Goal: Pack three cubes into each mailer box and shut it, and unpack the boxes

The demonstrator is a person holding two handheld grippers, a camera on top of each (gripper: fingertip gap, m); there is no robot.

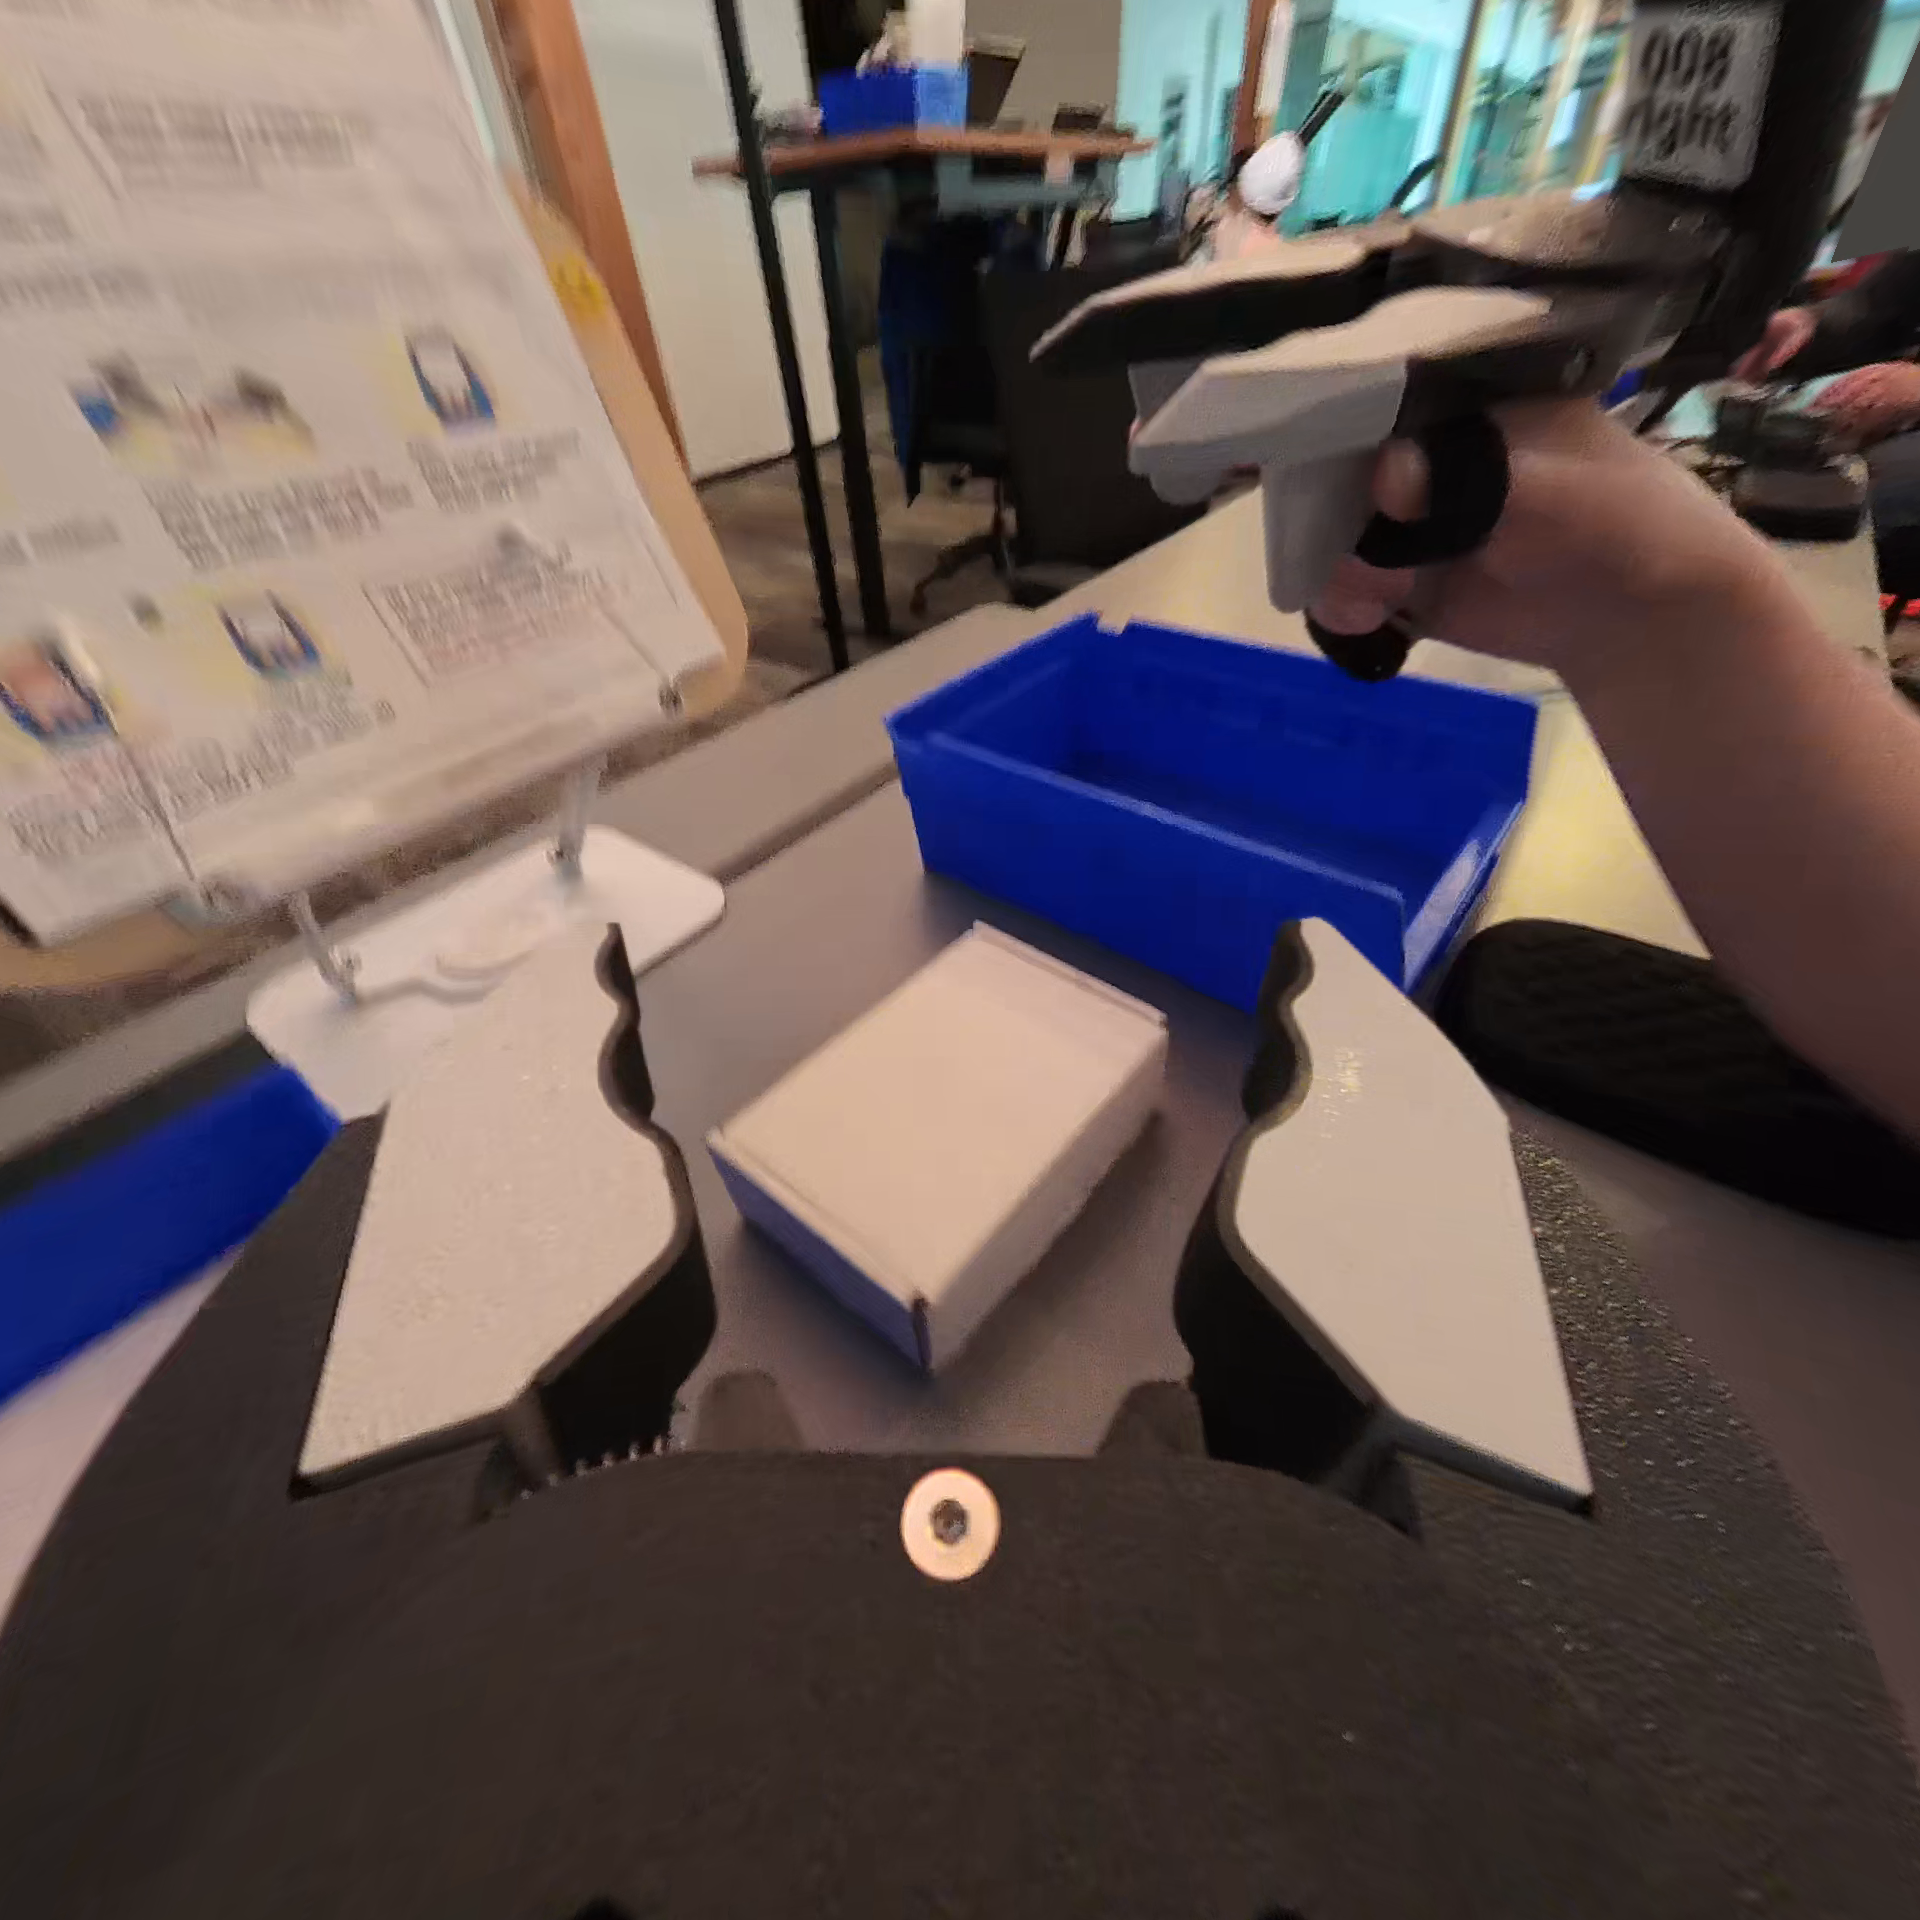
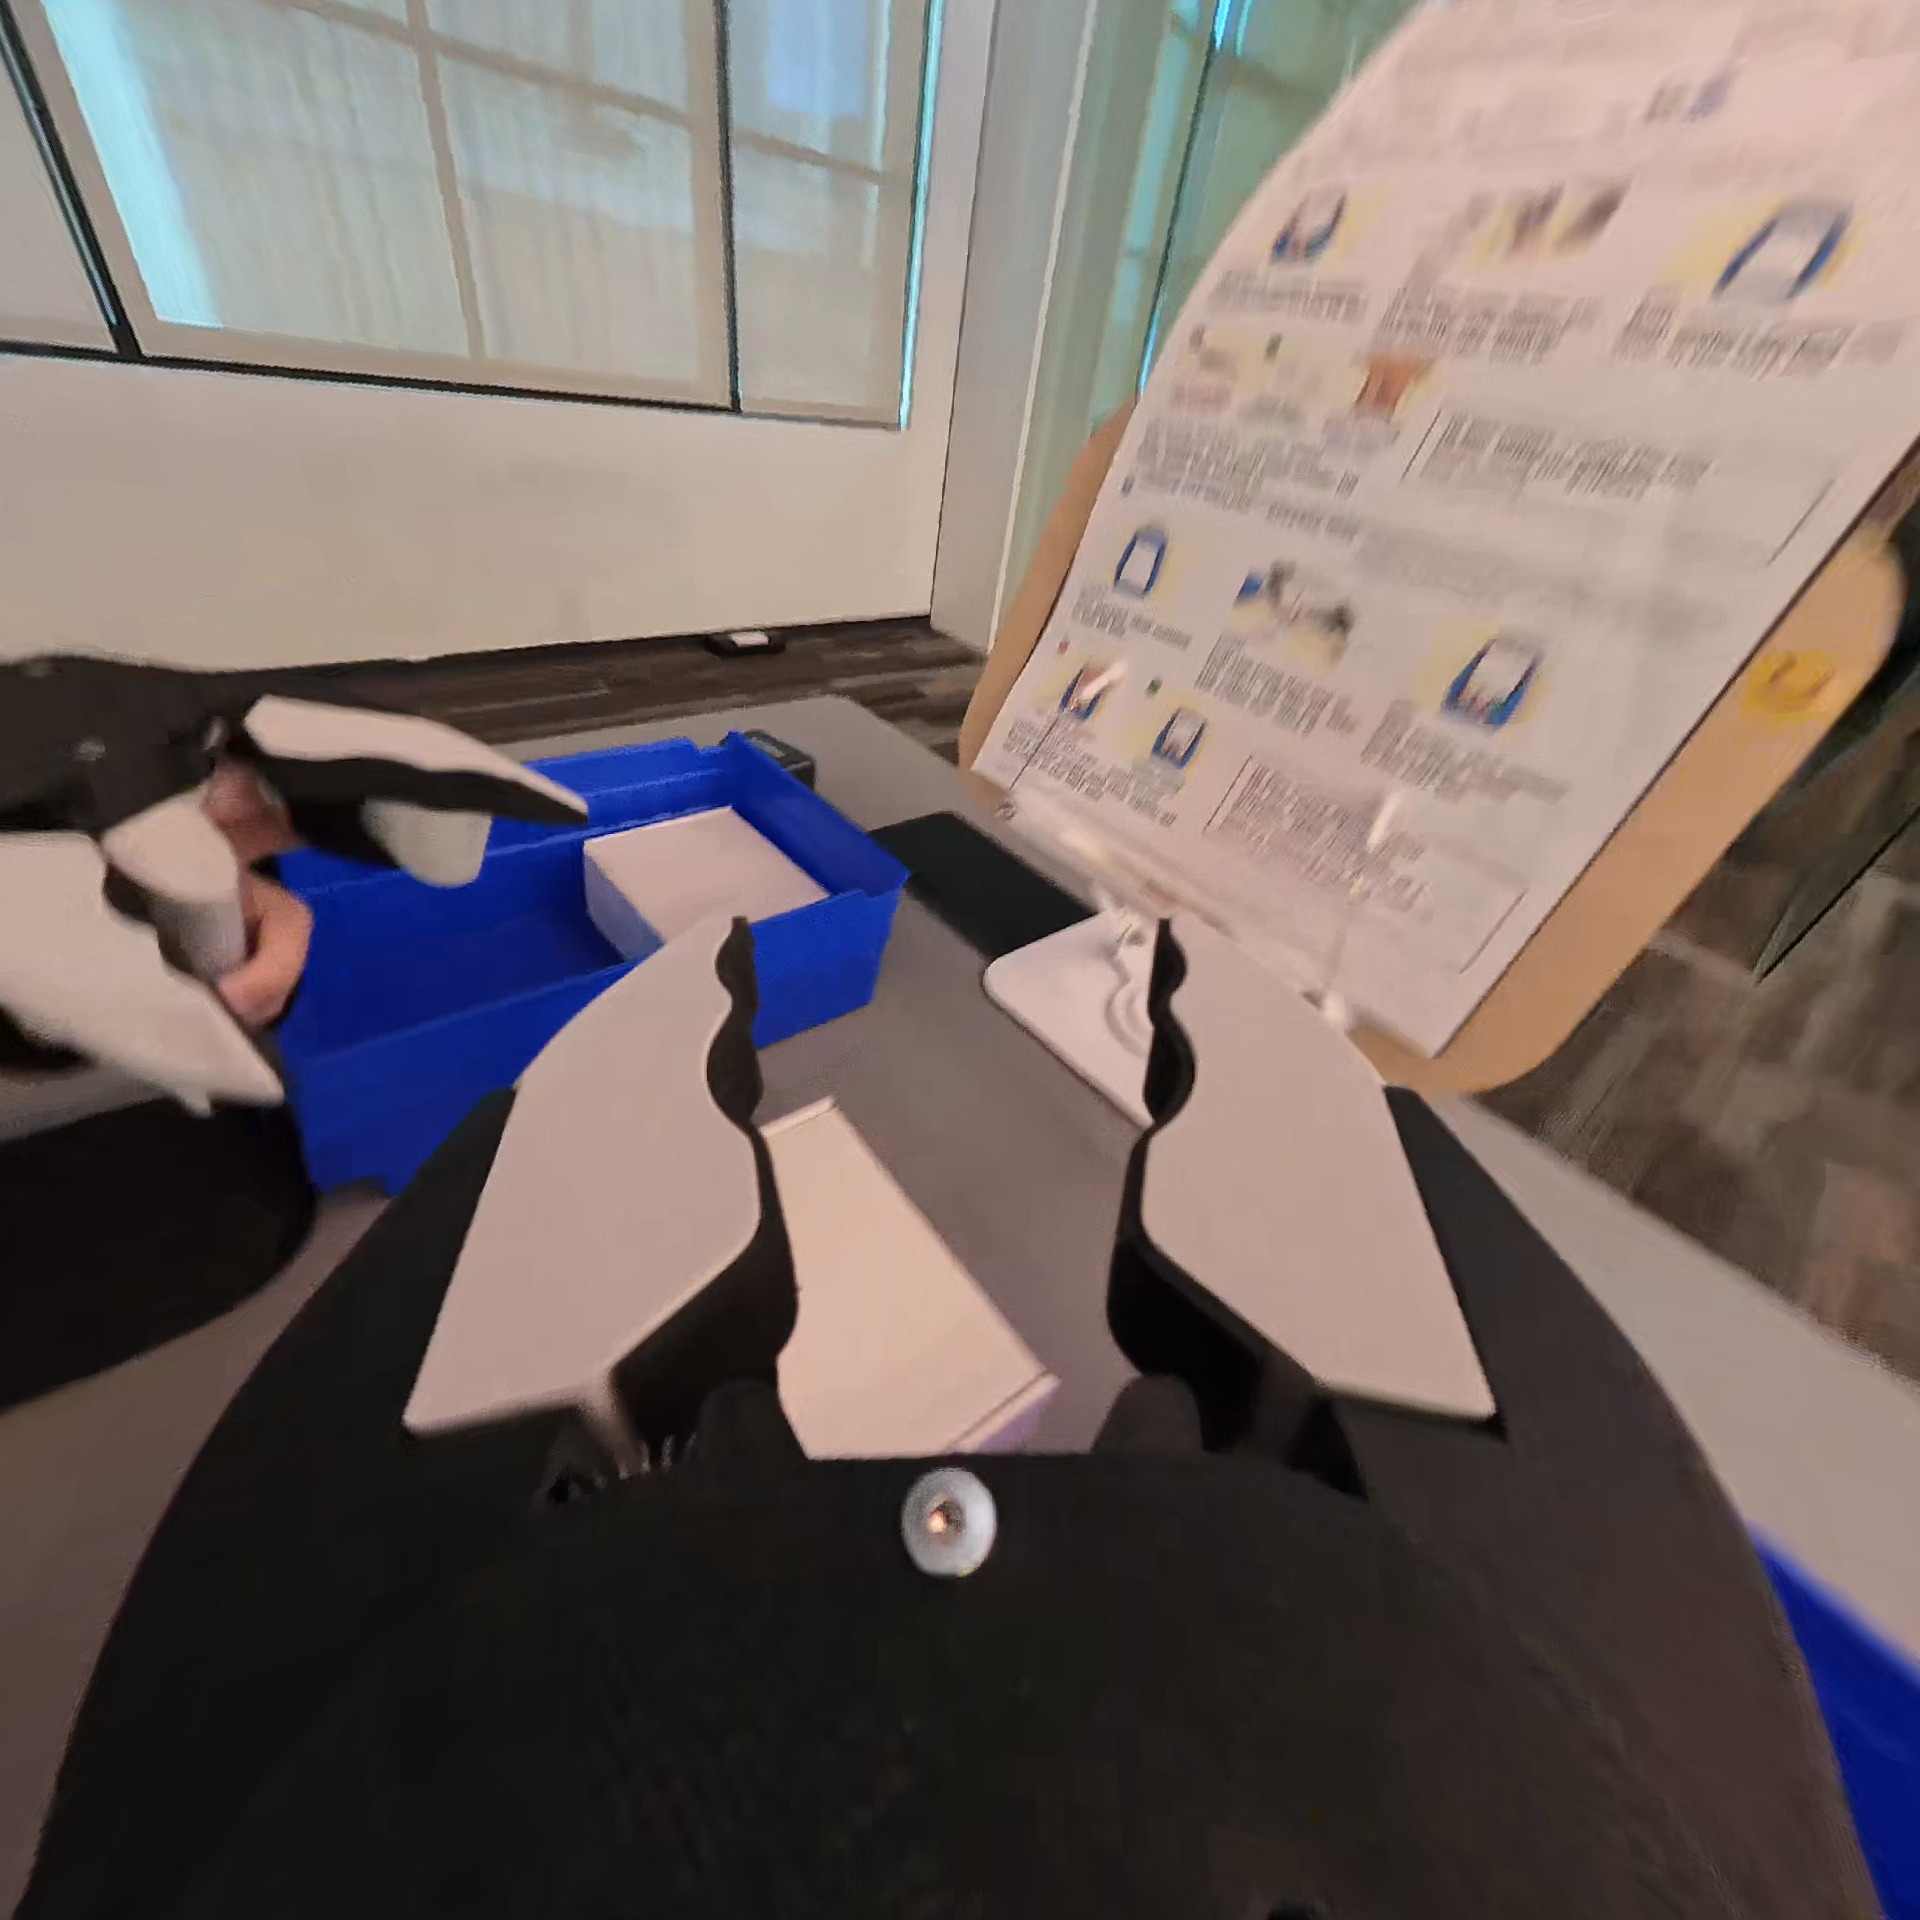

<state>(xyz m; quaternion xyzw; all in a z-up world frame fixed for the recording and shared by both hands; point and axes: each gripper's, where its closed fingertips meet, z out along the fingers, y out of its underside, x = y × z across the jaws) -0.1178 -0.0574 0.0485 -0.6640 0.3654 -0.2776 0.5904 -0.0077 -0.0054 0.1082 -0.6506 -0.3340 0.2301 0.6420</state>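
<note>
A shut white mailer box (image 1: 945, 1132) with blue side edges lies on the grey table, right in front of my left gripper (image 1: 956, 940), which is open and empty a little above and behind it. My right gripper (image 2: 948, 935) is open and empty, hovering over the same box (image 2: 894, 1278). It also shows in the left wrist view (image 1: 1091, 405), held in a hand high over a blue bin. A second white mailer box (image 2: 707, 873) lies inside the other blue bin (image 2: 831, 925). No cubes are in view.
A blue bin (image 1: 1195, 810) stands behind the box; its visible inside looks empty. The other bin's corner (image 1: 135, 1226) shows at the left. An instruction sheet on a white stand (image 1: 312, 436) rises at the back. A black pad (image 1: 1662, 1060) lies under the person's arm.
</note>
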